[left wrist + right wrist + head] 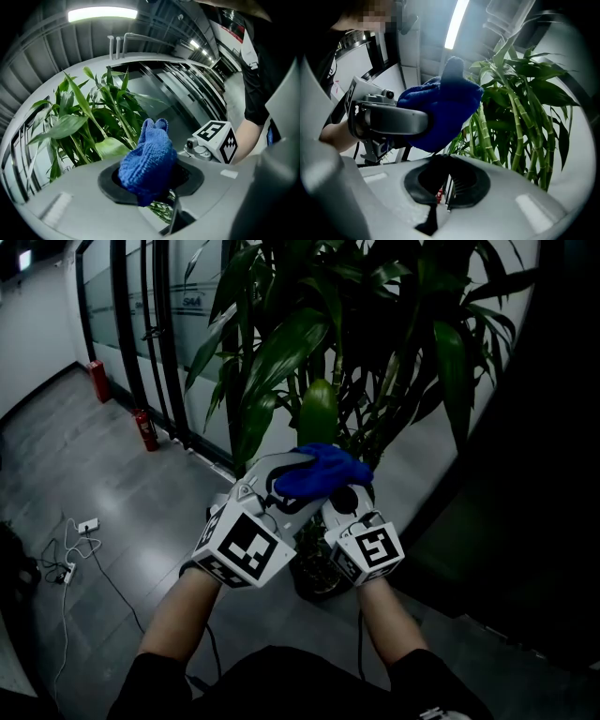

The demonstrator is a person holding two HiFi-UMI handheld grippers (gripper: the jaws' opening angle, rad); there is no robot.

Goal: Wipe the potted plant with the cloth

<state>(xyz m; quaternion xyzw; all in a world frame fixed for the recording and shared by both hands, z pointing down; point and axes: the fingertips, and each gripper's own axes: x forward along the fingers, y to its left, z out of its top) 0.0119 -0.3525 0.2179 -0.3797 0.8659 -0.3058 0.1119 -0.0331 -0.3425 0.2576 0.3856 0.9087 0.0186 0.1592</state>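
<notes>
1. The cloth (323, 472) is deep blue and knitted-looking. It is bunched into a rounded wad, with two small ends poking up at the top.
2. It is up in the air, clamped in the left tool (286, 486). It sits just beneath a broad light-green leaf (318, 412) of the potted plant (356, 324). Whether cloth and leaf touch cannot be told.
3. The left gripper view shows the grip itself. The jaws are closed on the lower part of the wad, and the rest swells out above them and hides their tips.
4. The right tool (345, 501) is held just beside the left one, with their marker cubes side by side. In the right gripper view its jaws are drawn together to a thin slit with nothing between them. The cloth hangs above them, apart from them.
5. Only the right gripper view shows the plant's ringed, bamboo-like canes (520, 136). The left gripper view shows instead long strap leaves behind the cloth.
6. Only the head view shows the grey floor (141, 493). The plant's dark pot (317, 582), mostly hidden under the tools, stands on it near a glass wall (159, 343).
7. Two red fire extinguishers (145, 430) stand at the foot of that wall. A white power strip (87, 525) with trailing cables lies near the floor's left edge.
</notes>
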